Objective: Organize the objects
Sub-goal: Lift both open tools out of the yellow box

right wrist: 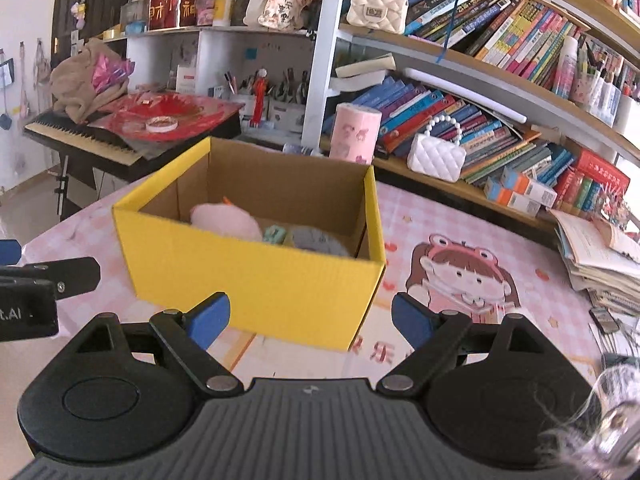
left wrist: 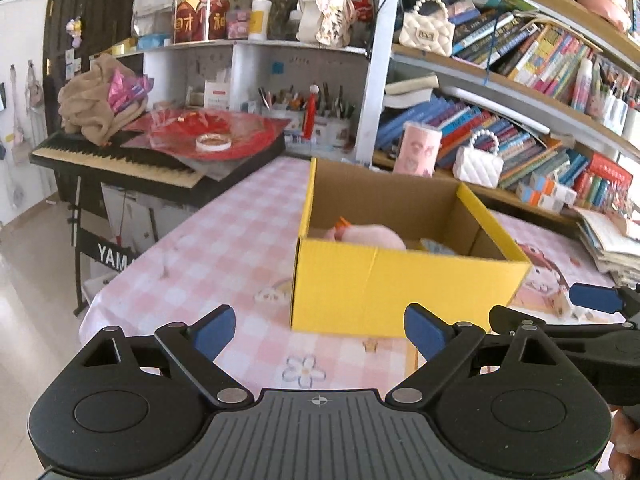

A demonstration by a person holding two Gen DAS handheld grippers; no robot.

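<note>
A yellow cardboard box [left wrist: 400, 284] stands open on the pink checked tablecloth; it also shows in the right wrist view [right wrist: 256, 276]. Inside lie a pink plush toy [right wrist: 228, 220], a small green item [right wrist: 274, 235] and a grey plush [right wrist: 318, 242]; the pink plush also shows in the left wrist view [left wrist: 368, 236]. My left gripper [left wrist: 320, 332] is open and empty, just in front of the box. My right gripper [right wrist: 310, 320] is open and empty, close to the box's front wall. The right gripper's blue fingertips [left wrist: 596, 298] show at the left view's right edge.
A keyboard piano [left wrist: 116, 160] with red paper and a tape roll stands beyond the table's left. Bookshelves with white handbags [right wrist: 436, 156] and a pink cylinder [right wrist: 356, 132] line the back. A stack of books [right wrist: 600, 256] lies at the table's right. The left gripper's body [right wrist: 36, 292] is at left.
</note>
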